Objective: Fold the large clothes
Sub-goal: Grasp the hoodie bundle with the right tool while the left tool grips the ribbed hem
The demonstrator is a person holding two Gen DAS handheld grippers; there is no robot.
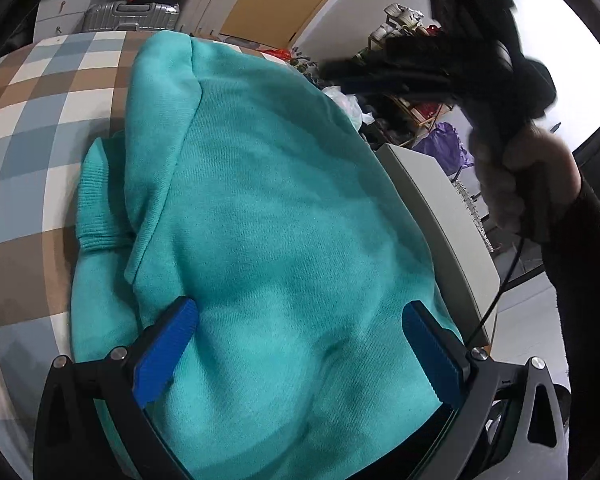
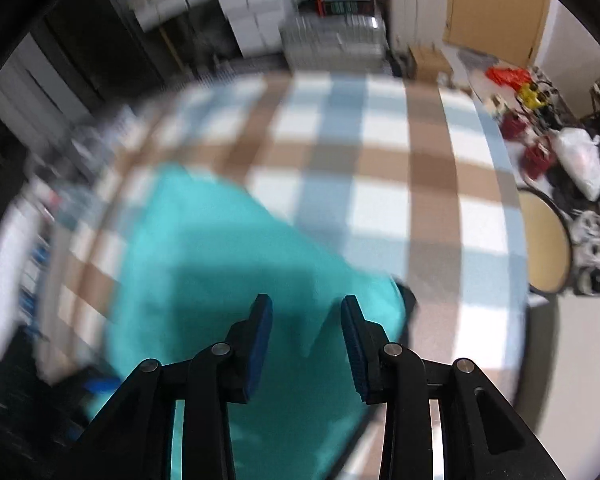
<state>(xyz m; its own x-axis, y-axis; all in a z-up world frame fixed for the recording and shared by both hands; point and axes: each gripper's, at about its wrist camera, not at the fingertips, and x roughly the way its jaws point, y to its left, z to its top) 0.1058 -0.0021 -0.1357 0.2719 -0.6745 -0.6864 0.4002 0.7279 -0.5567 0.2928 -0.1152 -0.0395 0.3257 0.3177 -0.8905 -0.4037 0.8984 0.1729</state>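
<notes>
The teal knitted sweatshirt point(image 1: 268, 208), a large fleece-like garment, lies on the bed covered with a brown, blue and white checked sheet point(image 1: 40, 128), close to the bed's near edge. We judge the folding well advanced: in the left wrist view the garment forms a compact, layered bundle, with a ribbed cuff point(image 1: 94, 208) tucked beside the body and a folded panel lying over it. What remains, as far as we can tell, is perhaps one more fold or a smoothing of the soft creases in the near half; whether the far side is tidy we cannot see.

The left gripper point(image 1: 300, 344) hangs over the near part of the bundle with its blue ribbed pads point(image 1: 168, 352) wide apart; cloth lies beneath and between them, yet neither pad presses on it. The right gripper point(image 2: 306, 344) hovers above the same teal cloth point(image 2: 220, 264), seen blurred, its jaws partly apart with nothing clamped between them; the fabric lies below them, apart from the pads.

In the left wrist view we also see the person's hand point(image 1: 512, 176) around the right gripper's dark handle, raised to the right of the garment. Beyond the bed stand a silver ribbed suitcase point(image 1: 132, 16) and cluttered shelving point(image 1: 412, 64).
</notes>
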